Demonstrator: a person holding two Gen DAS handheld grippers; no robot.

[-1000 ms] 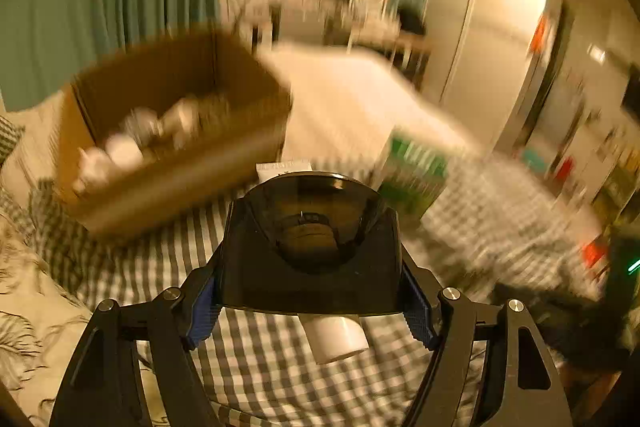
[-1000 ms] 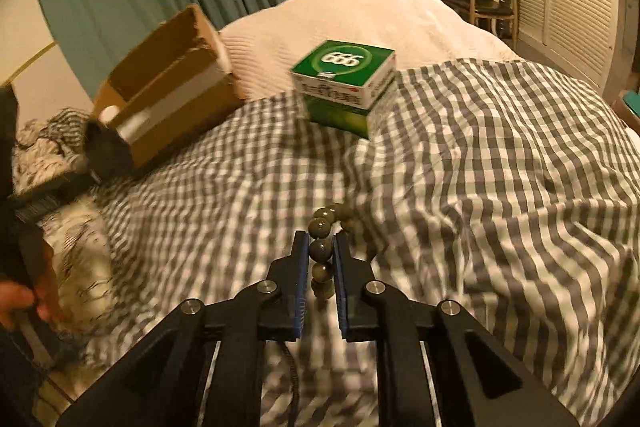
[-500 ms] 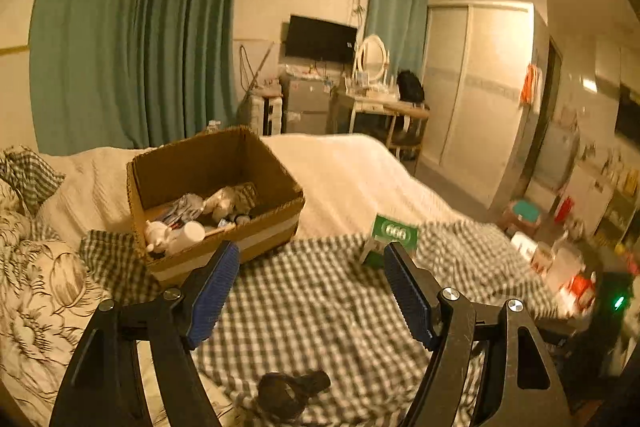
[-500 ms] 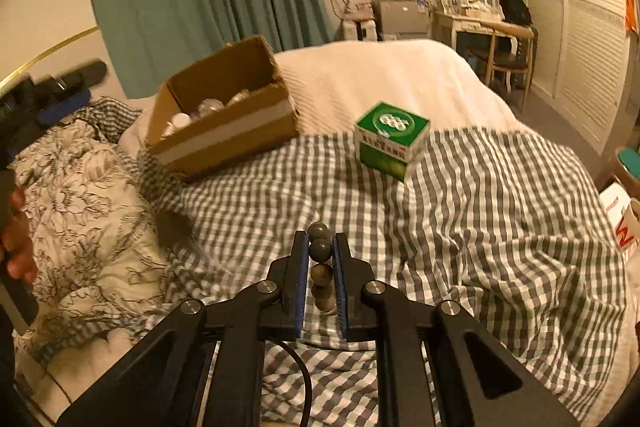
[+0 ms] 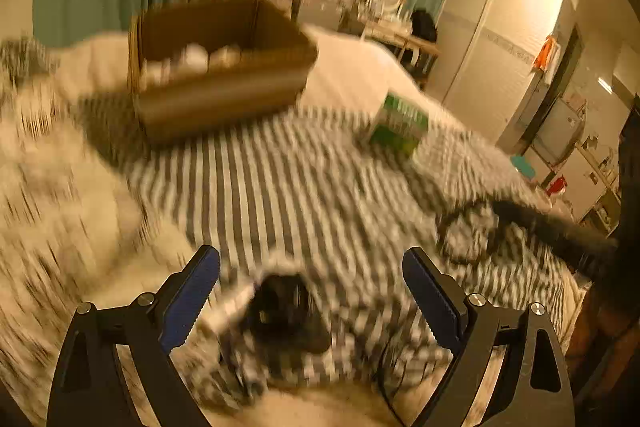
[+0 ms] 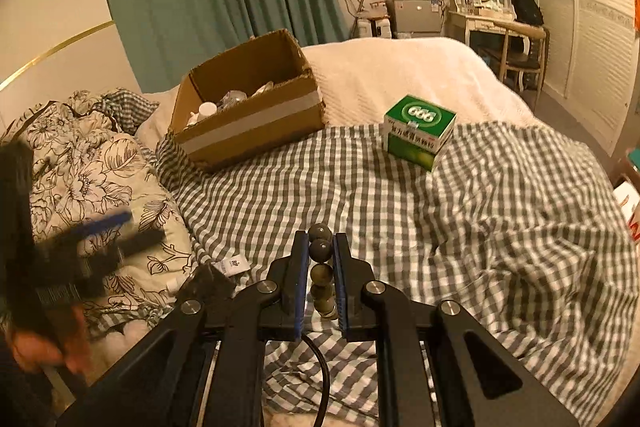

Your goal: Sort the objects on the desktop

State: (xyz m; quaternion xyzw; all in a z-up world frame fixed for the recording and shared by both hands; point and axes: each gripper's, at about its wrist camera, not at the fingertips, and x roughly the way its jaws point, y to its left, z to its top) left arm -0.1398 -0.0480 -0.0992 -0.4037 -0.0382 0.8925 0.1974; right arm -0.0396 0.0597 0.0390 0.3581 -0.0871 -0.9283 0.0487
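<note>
Both grippers are matte black plastic. The left gripper (image 5: 311, 303) has 2 angular arms with triangular cut-outs, silver screw heads at the joints, and blue ridged fingers (image 5: 191, 297). The right gripper (image 6: 321, 281) has the same build, with blue-edged fingers (image 6: 301, 277) and a black cable (image 6: 320, 379) looping beneath it.
</note>
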